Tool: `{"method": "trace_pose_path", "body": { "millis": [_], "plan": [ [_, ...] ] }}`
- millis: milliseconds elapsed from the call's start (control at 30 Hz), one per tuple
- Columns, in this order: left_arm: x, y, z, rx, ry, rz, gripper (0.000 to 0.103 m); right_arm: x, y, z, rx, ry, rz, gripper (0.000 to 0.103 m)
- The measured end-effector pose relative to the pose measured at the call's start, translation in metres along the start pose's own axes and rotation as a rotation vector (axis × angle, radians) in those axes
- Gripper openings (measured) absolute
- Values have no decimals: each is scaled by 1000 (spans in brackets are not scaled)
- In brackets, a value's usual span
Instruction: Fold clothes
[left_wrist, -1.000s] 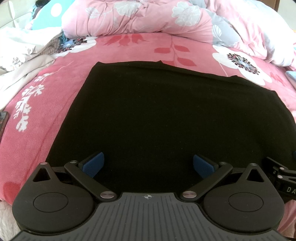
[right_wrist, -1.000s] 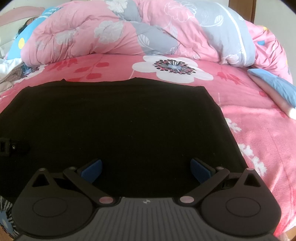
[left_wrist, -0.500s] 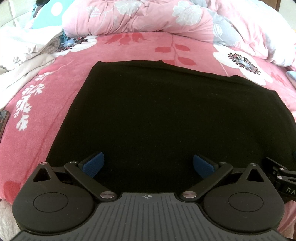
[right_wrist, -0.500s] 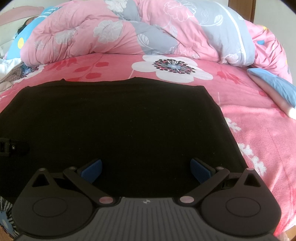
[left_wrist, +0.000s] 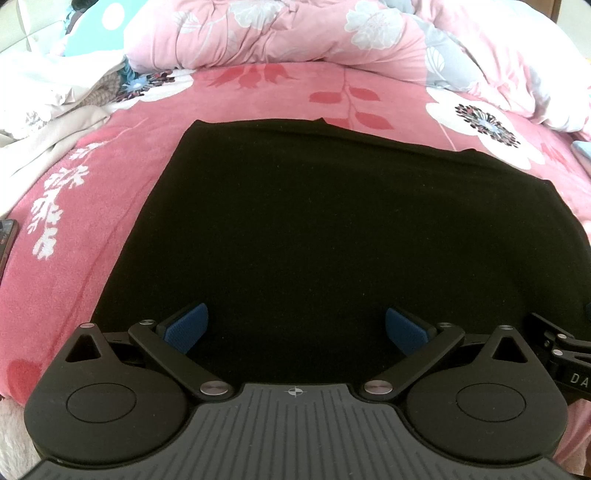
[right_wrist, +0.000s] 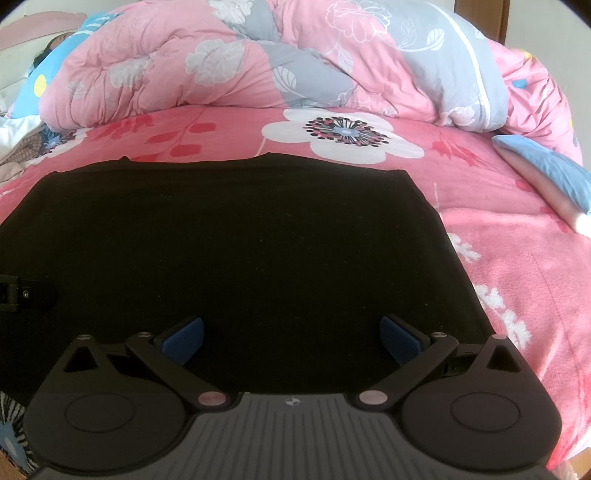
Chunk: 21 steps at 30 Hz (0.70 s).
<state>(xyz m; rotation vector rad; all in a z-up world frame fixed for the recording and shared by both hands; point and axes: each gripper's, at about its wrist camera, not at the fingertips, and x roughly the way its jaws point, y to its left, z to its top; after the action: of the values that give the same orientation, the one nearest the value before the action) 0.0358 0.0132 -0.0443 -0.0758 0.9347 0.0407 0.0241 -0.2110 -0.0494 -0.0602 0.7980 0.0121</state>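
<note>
On pink floral bed (left_wrist: 92, 206), black garment (left_wrist: 314, 229) lies flat; left tool (left_wrist: 295, 326) and right tool (right_wrist: 291, 338) wide, empty. Best pinch near hem corners evenly, lift together.

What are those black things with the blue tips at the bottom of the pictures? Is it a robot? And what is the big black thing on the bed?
It is no robot. A person holds two grabbing tools, one in each hand, and each has a little camera looking forward. One picture comes from the left gripper, the other from the right gripper. The blue tips are its soft finger pads, standing wide apart, so both grippers are open and hold nothing. The big black thing is a black garment, spread flat on a pink flowered bedsheet, ready for folding. Behind it lies a bunched-up pink and grey quilt. Each gripper peeks into the other's picture at the side.
</note>
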Motion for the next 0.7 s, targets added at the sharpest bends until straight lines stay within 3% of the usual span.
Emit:
{"method": "trace_pose_path", "body": {
  "millis": [700],
  "plan": [
    [0,0,1,2,4,-1,103,1,-1,1,0,2,1,103]
  ]
}}
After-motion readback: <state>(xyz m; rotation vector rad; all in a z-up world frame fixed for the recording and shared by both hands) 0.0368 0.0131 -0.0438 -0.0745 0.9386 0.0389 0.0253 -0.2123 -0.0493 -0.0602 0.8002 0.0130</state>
